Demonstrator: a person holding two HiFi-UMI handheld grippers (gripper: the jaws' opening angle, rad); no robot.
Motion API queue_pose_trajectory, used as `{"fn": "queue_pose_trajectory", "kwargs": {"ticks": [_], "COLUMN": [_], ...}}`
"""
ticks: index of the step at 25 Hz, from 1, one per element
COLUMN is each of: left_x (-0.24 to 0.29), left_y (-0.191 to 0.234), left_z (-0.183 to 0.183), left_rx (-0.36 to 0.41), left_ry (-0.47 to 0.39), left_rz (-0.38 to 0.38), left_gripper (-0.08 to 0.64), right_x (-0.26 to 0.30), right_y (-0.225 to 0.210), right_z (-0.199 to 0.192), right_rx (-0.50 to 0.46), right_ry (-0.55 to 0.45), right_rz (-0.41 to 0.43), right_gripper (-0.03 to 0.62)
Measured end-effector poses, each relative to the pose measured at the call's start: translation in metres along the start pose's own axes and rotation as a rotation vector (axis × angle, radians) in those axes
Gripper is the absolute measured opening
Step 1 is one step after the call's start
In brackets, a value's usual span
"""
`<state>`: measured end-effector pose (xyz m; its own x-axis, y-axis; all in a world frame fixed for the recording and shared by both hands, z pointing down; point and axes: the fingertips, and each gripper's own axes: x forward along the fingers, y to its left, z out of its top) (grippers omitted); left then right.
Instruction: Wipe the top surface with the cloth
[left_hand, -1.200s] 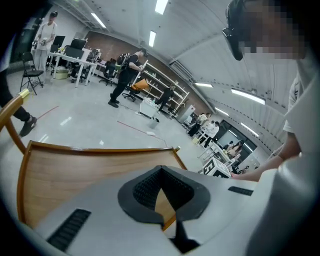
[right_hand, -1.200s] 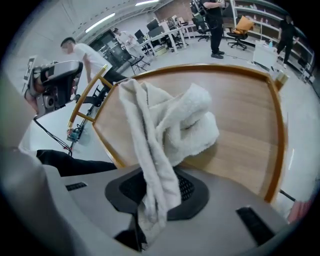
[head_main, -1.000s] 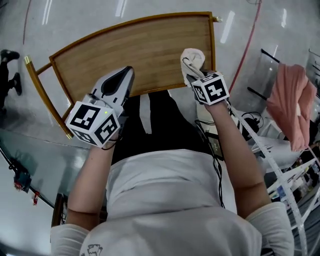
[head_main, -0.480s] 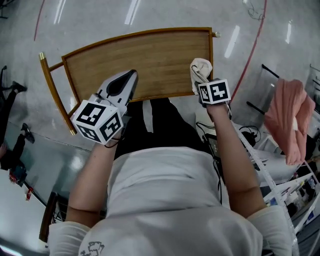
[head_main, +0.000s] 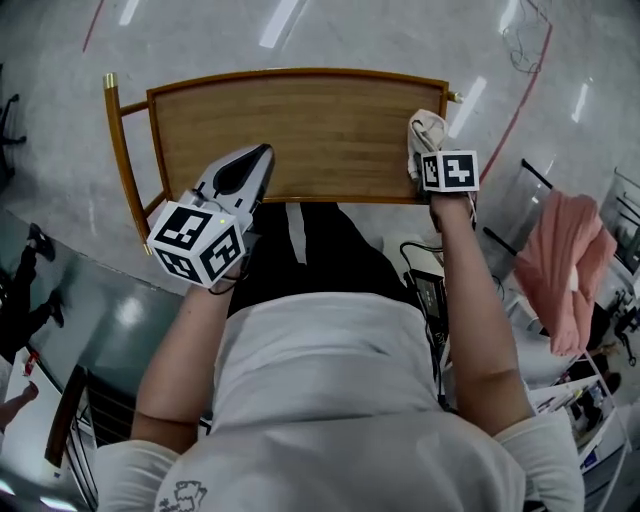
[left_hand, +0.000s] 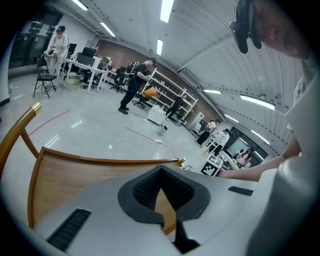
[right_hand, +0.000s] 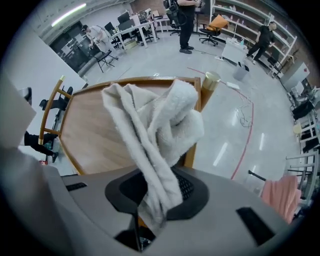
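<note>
- We are seeing an off-white cloth (right_hand: 155, 120).
- We are viewing a light-brown, wood-grained top surface (head_main: 300, 130).
- We are noticing black-and-white square markers on the left gripper (head_main: 262, 152).

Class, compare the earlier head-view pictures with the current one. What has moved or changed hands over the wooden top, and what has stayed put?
The right claw, clamped on the cloth, has drifted right, closer to the right-hand rail of the wooden top. Nothing was picked up or let go. The left claw stays shut and empty over the near edge, left of the middle.
</note>
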<state>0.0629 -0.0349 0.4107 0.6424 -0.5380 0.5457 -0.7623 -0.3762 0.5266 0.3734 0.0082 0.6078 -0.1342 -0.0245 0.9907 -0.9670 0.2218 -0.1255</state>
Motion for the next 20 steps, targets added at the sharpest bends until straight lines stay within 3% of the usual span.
{"fn": "queue_pose_trajectory", "kwargs": {"ticks": [4,6,20], "left_x": [-0.015,-0.019,-0.099], "left_y": [0.016,0.024,0.108], "left_z": [-0.006,-0.009,-0.022], "left_rx": [-0.025,-0.034,-0.096], "left_ry": [-0.007,-0.003,-0.058], "left_rz": [0.023,0.028,0.124], "left_gripper": [0.006,0.006,0.006], "right_x": [0.004,0.009,0.056], "right_y": [0.015,0.035,0.265], "right_z": [0.006,0.012,0.076], "right_rx": [-0.082,-0.109,-0.342], "right_ry": [0.012,0.015,0.023], "right_rz": [-0.026,0.001,0.198], "right_gripper": [0.092,0.092,0.092]}}
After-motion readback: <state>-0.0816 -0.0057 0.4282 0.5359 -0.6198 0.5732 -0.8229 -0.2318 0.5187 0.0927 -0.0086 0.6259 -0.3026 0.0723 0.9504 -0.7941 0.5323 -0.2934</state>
